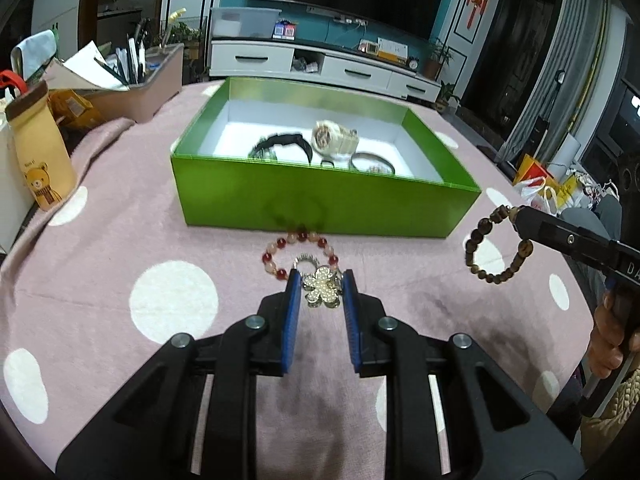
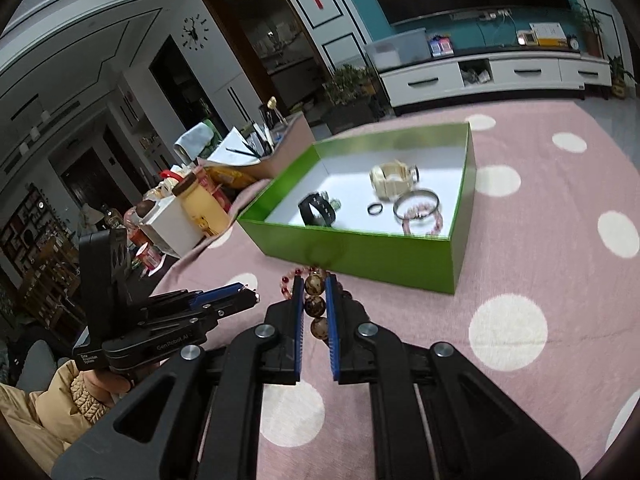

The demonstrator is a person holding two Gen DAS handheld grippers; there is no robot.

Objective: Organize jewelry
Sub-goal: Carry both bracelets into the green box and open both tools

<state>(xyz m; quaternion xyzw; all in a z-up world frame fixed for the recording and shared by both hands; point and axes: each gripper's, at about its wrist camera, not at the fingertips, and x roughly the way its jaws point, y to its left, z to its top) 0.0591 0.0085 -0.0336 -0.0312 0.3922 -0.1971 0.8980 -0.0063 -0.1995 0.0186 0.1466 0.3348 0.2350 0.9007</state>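
Green box (image 1: 320,204), white inside; pink cloth (image 1: 120,240) with white dots; red-and-peach bead bracelet (image 1: 298,254); brown bead bracelet (image 1: 494,246).

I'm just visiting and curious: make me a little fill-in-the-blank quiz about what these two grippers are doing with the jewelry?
1. The left gripper is shut on a gold ____-shaped brooch.
2. The right gripper holds a bracelet of ____ beads.
3. The cream watch lies inside the ____ box.
4. The red and pale bead bracelet lies ____ the box.

Missing words: flower; brown; green; outside
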